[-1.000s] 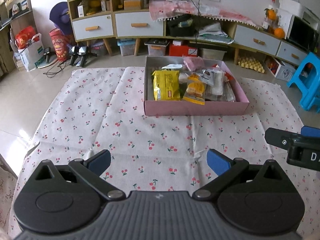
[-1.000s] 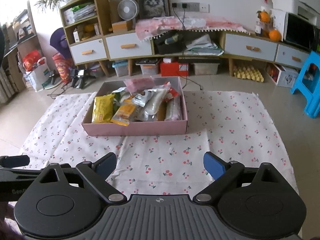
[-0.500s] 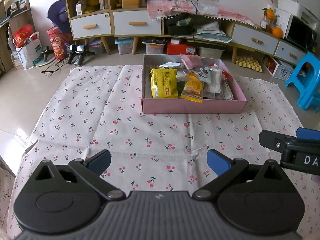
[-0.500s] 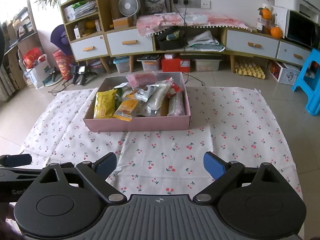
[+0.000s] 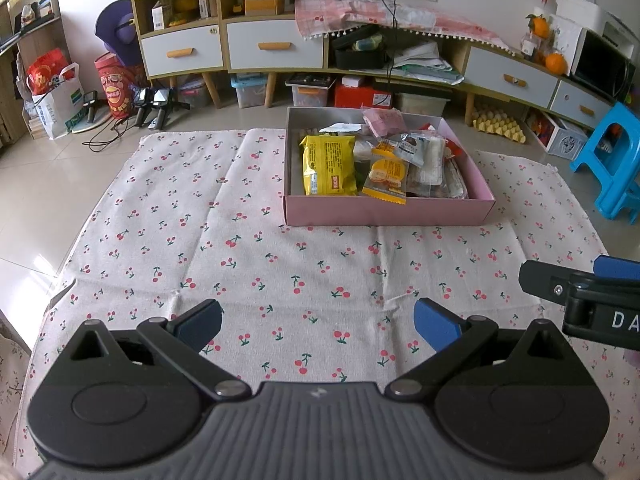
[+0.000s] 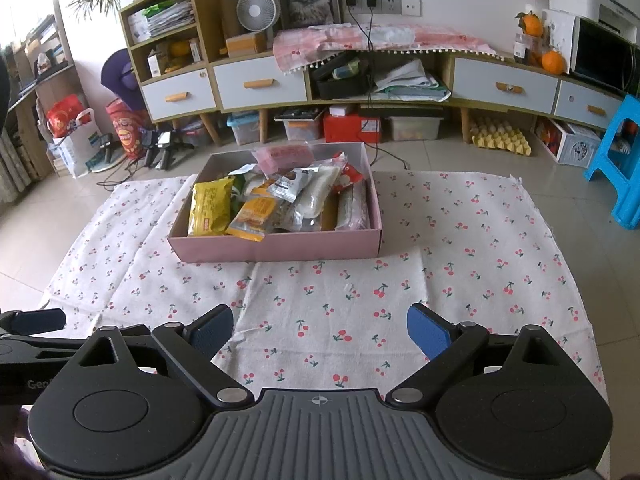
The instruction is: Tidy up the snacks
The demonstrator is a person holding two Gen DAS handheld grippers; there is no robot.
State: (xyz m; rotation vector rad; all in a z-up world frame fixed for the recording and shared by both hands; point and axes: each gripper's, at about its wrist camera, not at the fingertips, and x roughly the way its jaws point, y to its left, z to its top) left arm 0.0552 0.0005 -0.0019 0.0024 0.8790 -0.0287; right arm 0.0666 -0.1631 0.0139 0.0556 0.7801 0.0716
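Fingers of both the left gripper (image 5: pixel 316 326) and right gripper (image 6: pixel 320 330) gape wide and empty, well short of the box (image 6: pixel 276 246) of heaped snacks (image 6: pixel 276 200), where a careless grab could snag two overlapping packets.

A creased white cotton-like cloth with printed red cherries (image 5: pixel 248 240) lies matt over glossy pale floor tiles (image 5: pixel 36 184). The pink cardboard box (image 6: pixel 276 246) looks matt; its yellow plastic snack packet (image 5: pixel 328 164) shines, crinkled.
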